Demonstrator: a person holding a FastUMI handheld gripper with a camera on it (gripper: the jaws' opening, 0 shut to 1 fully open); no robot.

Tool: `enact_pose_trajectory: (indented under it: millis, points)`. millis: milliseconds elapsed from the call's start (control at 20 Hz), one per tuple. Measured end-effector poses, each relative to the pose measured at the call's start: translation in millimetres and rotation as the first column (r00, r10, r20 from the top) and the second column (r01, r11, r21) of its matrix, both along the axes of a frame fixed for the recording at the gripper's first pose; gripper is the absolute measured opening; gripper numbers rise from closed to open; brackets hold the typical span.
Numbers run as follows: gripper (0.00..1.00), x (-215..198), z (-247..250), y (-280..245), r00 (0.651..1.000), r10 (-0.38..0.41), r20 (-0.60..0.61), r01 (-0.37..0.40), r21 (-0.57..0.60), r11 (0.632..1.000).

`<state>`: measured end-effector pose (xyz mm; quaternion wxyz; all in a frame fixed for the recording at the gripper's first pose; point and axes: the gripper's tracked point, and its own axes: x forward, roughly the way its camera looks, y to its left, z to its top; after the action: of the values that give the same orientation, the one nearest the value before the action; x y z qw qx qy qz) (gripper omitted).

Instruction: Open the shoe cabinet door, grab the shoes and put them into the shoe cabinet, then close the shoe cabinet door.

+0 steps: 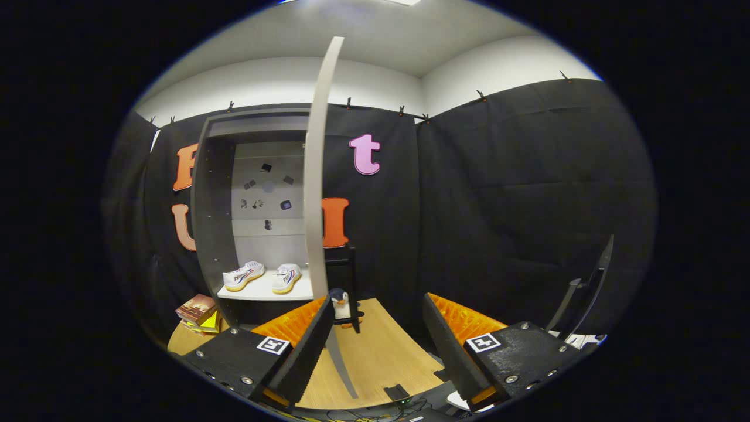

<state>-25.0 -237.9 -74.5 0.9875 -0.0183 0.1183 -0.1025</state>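
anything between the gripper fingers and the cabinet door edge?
Gripper view: the open gripper holds nothing. Bare wooden tabletop runs ahead to the open door's edge, with a small penguin toy by its foot.

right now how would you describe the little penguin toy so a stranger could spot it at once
Start at the tall shoe cabinet holding a pair of white sneakers, its door swung open edge-on. At the door's foot, on the wooden table just beyond the open gripper, stands the penguin toy. It is the only small black-and-white figure with an orange beak.

table: pale wood, smooth | cabinet door: matt grey board | wall: matt blk cloth
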Motion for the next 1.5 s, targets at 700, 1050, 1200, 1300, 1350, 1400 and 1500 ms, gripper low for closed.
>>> enact_pose_trajectory:
  millis: [700, 1050, 1200, 1300, 1350, 1400, 1500]
  points:
    - [0.90, 26, -20, 23, 0.978, 0.210, -0.015, -0.207, 0.092, 0.974]
    - [0.89, 19, -23, 76, 0.951, 0.310, -0.012, -0.306, 0.130, 0.943]
    - [0.89, 21, -24, 100, 0.934, 0.357, 0.007, -0.355, 0.134, 0.925]
    - [0.89, 22, -23, 115, 0.923, 0.383, 0.027, -0.383, 0.151, 0.912]
    - [0.89, 23, -23, 122, 0.919, 0.393, 0.034, -0.393, 0.167, 0.904]
    - [0.89, 24, -25, 129, 0.915, 0.401, 0.037, -0.401, 0.182, 0.898]
    - [0.89, 28, -30, 140, 0.912, 0.410, 0.031, -0.408, 0.190, 0.893]
